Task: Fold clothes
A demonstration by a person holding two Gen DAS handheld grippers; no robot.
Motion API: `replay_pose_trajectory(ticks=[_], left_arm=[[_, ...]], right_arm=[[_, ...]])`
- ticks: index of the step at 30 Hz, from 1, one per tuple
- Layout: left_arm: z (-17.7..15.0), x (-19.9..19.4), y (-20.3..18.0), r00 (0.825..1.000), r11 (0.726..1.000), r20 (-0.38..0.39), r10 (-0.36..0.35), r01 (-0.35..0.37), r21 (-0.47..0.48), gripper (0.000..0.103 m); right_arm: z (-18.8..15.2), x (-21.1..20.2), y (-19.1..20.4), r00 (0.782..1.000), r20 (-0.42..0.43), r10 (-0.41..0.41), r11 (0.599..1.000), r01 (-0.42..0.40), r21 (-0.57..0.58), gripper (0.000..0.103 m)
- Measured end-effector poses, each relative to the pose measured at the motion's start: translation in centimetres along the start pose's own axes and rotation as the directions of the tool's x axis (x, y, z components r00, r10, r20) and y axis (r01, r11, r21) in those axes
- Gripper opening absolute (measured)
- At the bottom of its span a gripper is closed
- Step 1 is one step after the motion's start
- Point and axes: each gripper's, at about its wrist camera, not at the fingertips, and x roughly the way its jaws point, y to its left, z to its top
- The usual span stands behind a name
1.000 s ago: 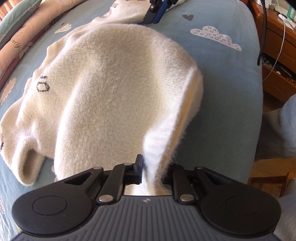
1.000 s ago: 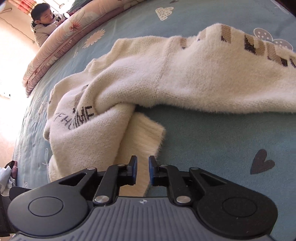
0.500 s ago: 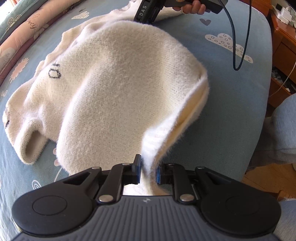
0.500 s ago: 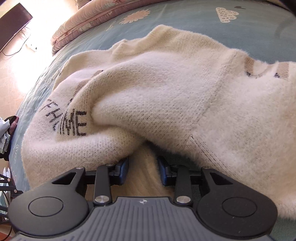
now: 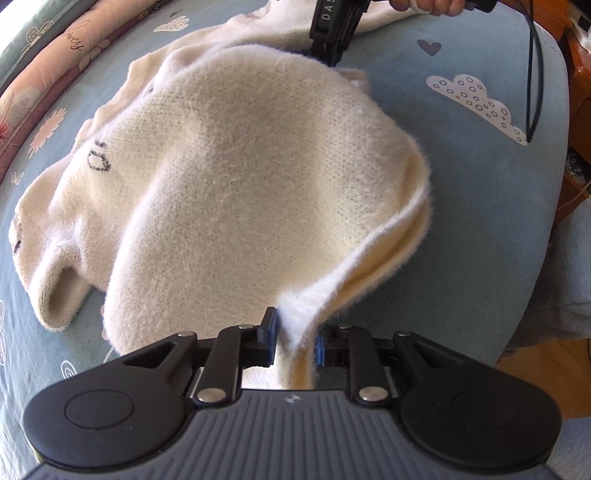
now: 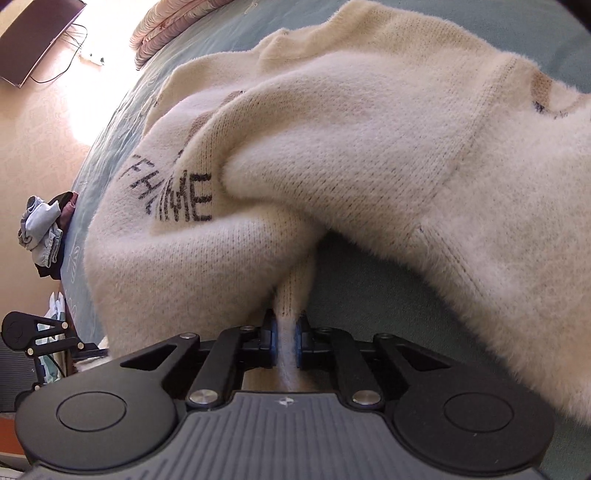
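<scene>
A fluffy cream sweater (image 5: 236,177) with black lettering lies on the blue bedsheet (image 5: 480,206), lifted into a dome. My left gripper (image 5: 295,343) is shut on the sweater's near hem, which rises out of its jaws. In the right wrist view the same cream sweater (image 6: 369,147) fills the frame, and my right gripper (image 6: 286,339) is shut on a thin fold of its edge. In the left wrist view the right gripper (image 5: 332,33) shows as a black tool at the sweater's far end, held by a hand (image 5: 428,5).
A rolled floral quilt (image 5: 55,62) lies along the bed's left side. A black cable (image 5: 532,74) hangs over the sheet at right. Wooden furniture (image 5: 580,66) and floor are past the bed's right edge. A pile of clothes (image 6: 44,229) sits beside the bed.
My right gripper moved in on the sweater's edge, opened around it and has shut on it. My left gripper has closed tighter on the hem and lifted it; the sweater bunches up.
</scene>
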Motion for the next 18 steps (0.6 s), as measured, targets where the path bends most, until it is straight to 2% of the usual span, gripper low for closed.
replay_pose_trajectory(ticks=[5,10,18], left_arm=[[-0.1,0.0,-0.2,1.000,0.998,-0.007,-0.018,0.018,0.061,0.023],[-0.2,0.0,-0.2,0.999,0.994,-0.009,-0.036,0.037,0.106,0.024],[-1.1,0.1,-0.4,0.997,0.983,-0.029,-0.071,0.075,0.167,0.025]], right_arm=[[-4.3,-1.0,1.4,0.998,-0.066,-0.016,1.000,0.015,-0.015,0.008],[-8.6,-2.5,2.0,0.989,-0.131,-0.069,0.997,0.072,0.021,0.008],[-16.3,-4.0,3.7,0.953,-0.266,-0.142,0.986,0.161,0.049,0.008]])
